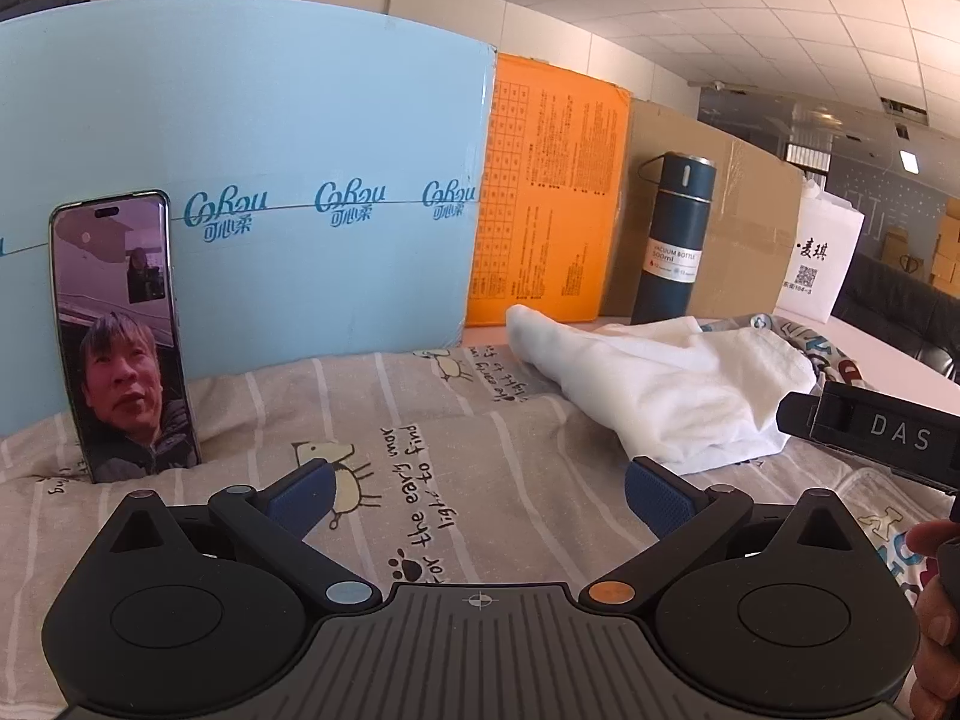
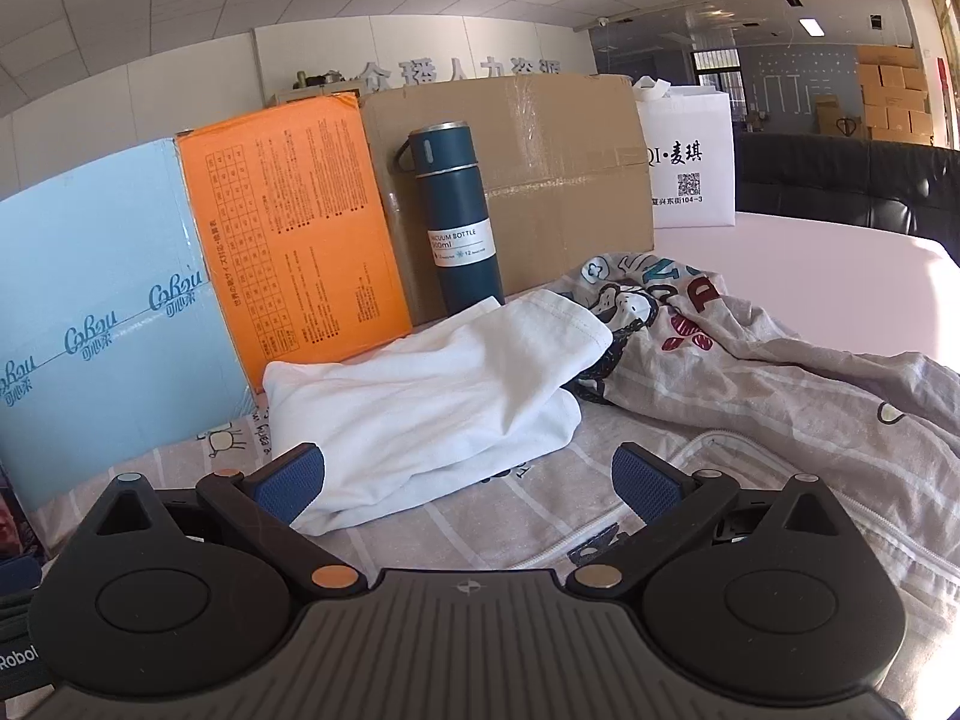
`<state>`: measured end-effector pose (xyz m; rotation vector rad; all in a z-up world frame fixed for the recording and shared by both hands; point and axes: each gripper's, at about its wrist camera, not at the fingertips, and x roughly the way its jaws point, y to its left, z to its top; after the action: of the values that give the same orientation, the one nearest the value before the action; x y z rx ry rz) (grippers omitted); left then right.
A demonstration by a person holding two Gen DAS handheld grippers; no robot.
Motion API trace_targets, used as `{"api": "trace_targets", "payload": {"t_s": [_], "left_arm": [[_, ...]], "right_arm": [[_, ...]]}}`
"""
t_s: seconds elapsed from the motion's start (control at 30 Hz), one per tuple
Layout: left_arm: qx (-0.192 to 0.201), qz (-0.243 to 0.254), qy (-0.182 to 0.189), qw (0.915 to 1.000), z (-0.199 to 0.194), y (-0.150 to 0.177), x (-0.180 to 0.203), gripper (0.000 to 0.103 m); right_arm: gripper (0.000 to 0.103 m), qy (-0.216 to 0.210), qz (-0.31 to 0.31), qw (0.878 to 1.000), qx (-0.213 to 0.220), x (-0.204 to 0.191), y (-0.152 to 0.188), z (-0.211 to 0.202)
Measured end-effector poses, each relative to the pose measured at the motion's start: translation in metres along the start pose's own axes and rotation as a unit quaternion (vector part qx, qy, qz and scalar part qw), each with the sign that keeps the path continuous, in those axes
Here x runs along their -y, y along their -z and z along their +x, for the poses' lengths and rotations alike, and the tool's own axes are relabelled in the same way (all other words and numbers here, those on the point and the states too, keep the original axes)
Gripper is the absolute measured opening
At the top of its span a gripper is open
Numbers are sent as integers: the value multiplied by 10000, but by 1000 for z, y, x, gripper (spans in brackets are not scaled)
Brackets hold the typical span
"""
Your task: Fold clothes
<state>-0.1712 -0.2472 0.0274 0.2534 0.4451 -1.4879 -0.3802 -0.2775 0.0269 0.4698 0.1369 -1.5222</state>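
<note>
Two grippers are held with jaws spread wide above a printed sheet, nothing gripped.

Nothing is grasped by the left gripper (image 1: 480, 495), whose blue pads are parted over the grey striped bed sheet (image 1: 420, 420); the right gripper (image 2: 468, 474) is likewise released, its left pad just in front of the white garment (image 2: 432, 396). The white garment is seen loosely folded on the sheet, near the centre, with a crumpled cartoon-print cloth (image 2: 720, 348) lying just beside it on the right and partly tucked under its edge. A dark blue vacuum bottle (image 2: 459, 216) is stood upright behind the garment, against a cardboard box (image 2: 570, 180). A phone (image 1: 123, 336) is propped against a light blue panel (image 1: 270, 150).
</note>
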Motion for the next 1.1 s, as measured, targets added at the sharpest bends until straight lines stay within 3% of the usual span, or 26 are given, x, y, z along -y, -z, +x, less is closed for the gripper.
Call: {"api": "trace_targets", "payload": {"t_s": [1.1], "left_arm": [[8,-32,-7,10000,-1,-1,-1,103]], "right_arm": [[103,16,-109,9999,64,-6,4,0]]}}
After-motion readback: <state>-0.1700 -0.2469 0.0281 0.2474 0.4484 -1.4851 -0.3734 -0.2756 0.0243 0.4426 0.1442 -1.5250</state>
